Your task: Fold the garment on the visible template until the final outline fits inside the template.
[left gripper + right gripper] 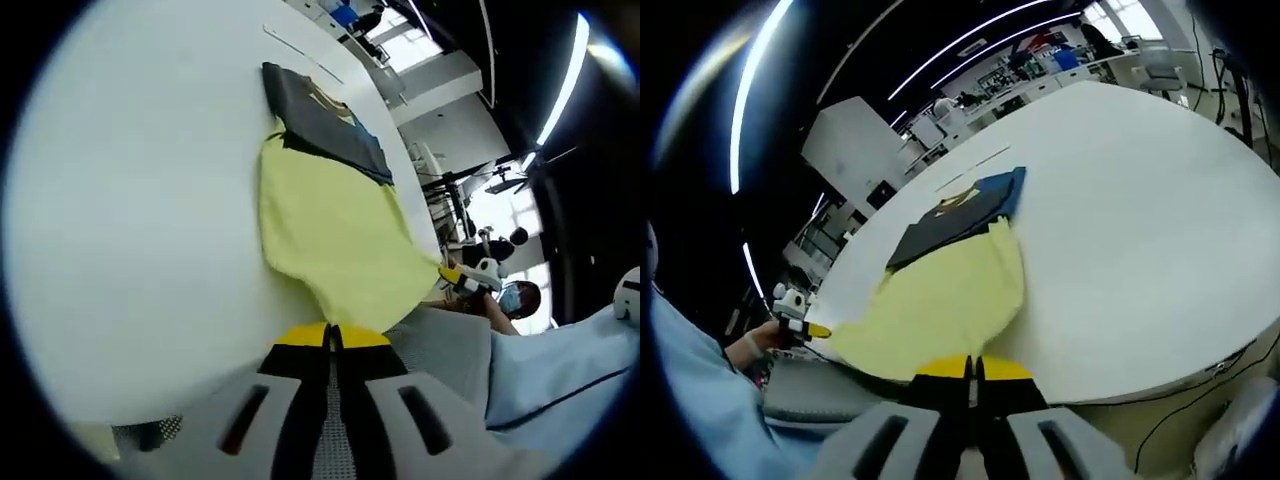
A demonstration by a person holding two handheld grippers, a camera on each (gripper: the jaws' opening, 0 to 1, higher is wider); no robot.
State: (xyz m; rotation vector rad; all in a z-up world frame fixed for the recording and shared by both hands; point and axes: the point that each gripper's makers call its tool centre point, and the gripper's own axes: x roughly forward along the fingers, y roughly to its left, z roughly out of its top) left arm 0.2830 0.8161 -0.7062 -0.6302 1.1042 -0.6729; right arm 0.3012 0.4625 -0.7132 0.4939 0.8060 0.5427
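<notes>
A yellow garment [330,225] [950,295] lies spread on the white table [130,220] [1140,220], its near hem at the table's edge. My left gripper [331,336] is shut on one corner of that hem, and it also appears at the left of the right gripper view [812,329], in a hand. The right gripper [970,366] is shut on the hem's other corner and comes in as a yellow tip [452,274]. A dark folded garment [325,120] [945,220] overlaps the yellow one's far end, with blue cloth [1008,190] beneath it.
Thin line marks [300,48] [975,165] lie on the table beyond the garments. Grey cloth [445,350] [810,390] and a pale blue sleeve [560,370] [685,380] sit at the near edge. Desks and windows stand far behind.
</notes>
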